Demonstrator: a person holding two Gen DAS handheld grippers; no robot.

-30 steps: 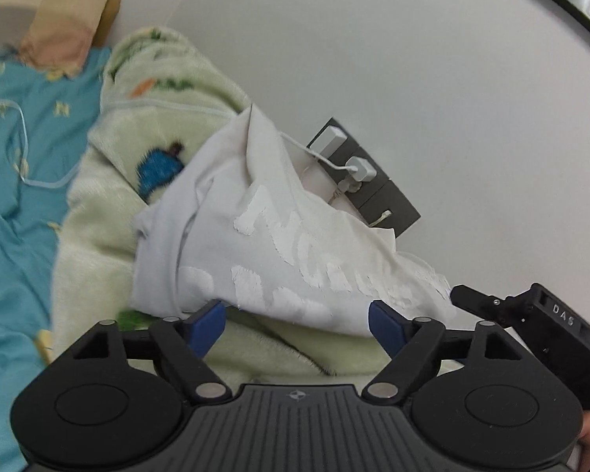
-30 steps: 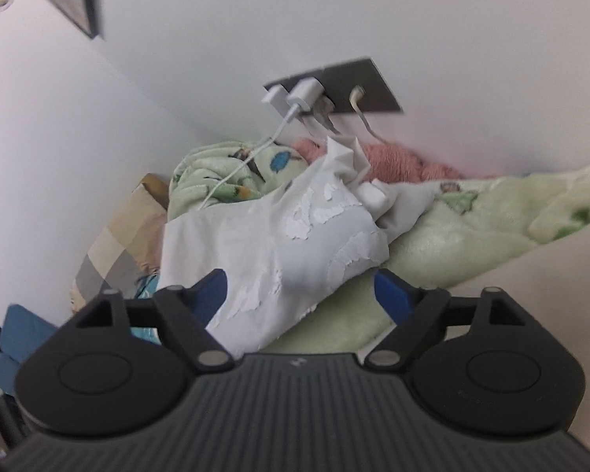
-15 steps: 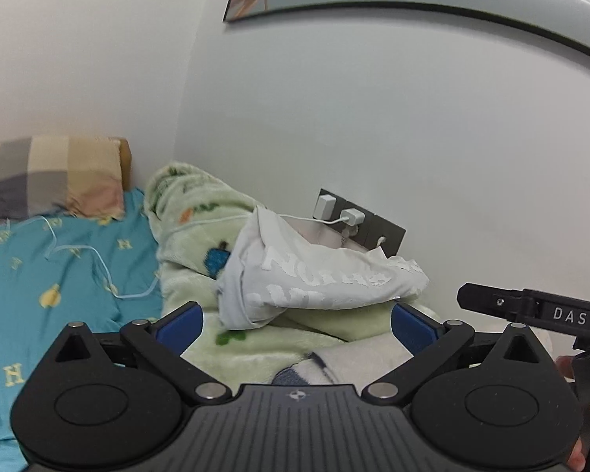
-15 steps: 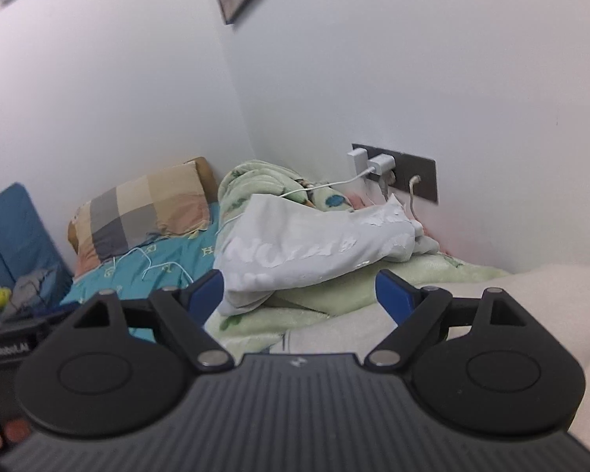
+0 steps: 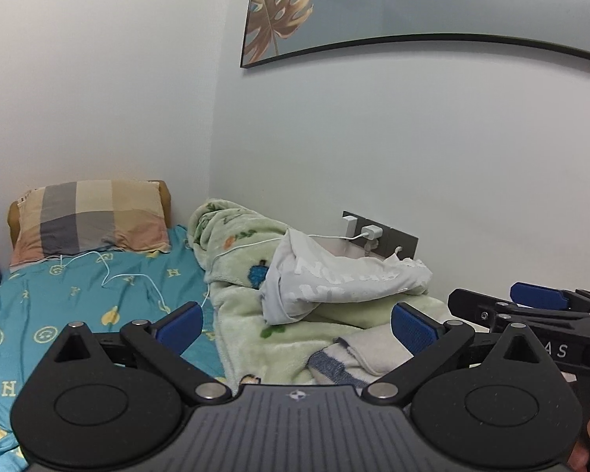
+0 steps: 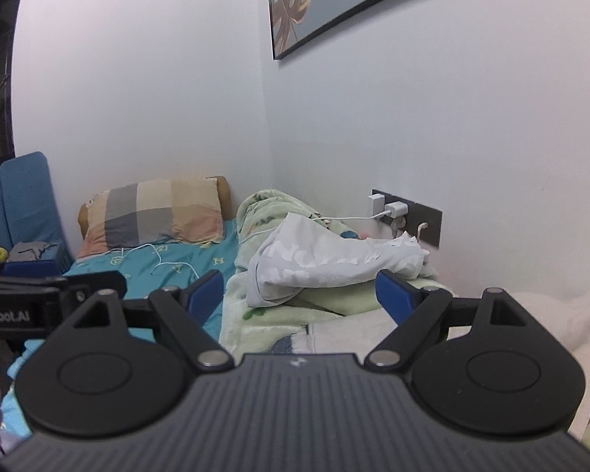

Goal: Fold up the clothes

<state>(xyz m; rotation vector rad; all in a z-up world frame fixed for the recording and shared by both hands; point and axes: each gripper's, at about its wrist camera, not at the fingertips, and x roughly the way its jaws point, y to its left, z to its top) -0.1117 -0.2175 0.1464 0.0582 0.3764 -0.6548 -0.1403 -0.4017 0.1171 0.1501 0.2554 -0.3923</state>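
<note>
Bedroom corner, pale walls meeting beyond both tools. Ahead of the left tool (image 5: pixel 297 324), a bed (image 5: pixel 82 299) under a teal sheet printed with yellow smileys and letters; a checked pillow (image 5: pixel 88 222) propped at its far end against the wall. Straight beyond the tool's blue pads, a pale green fleece blanket (image 5: pixel 255 314) heaped along the wall, and on top of it, well clear of the fingers, the white T-shirt (image 5: pixel 334 279) lying crumpled. Cracked white lettering across the shirt, too broken to read. Behind the shirt, a grey wall socket (image 5: pixel 389 236) with white chargers plugged in, a thin white cable (image 5: pixel 137 277) trailing over blanket and sheet. High above, a framed leaf print (image 5: pixel 334 11). Just under the left tool's nose, a cream towel (image 5: pixel 358 354) with a blue stripe.

Left tool spread wide, freshly opened further, nothing between the pads. Right tool (image 6: pixel 299 293) also wide, empty, same shirt beyond it. On the neighbouring tool bodies, partial writing: "AS" and "nRobot.AI".
</note>
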